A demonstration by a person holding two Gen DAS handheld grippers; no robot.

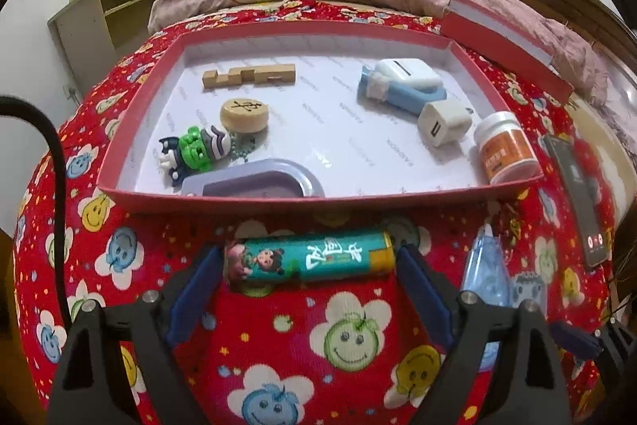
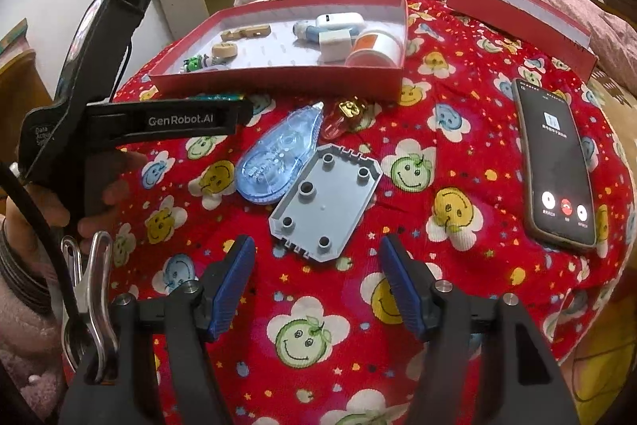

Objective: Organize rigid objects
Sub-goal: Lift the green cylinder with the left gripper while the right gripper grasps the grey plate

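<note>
Just in front of the red box (image 1: pixel 318 204) on the bed, the left gripper (image 1: pixel 308 261) brackets the teal cartoon tube (image 1: pixel 308 259), contact unclear, while the right gripper (image 2: pixel 316 257) hangs open near the grey plastic plate (image 2: pixel 324 200).

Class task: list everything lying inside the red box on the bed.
Inside the red box: wooden block, round game piece, toy figure keychain, blue-and-white device, white charger, orange-labelled jar, purple case, its lower part hidden by the box wall.
</note>
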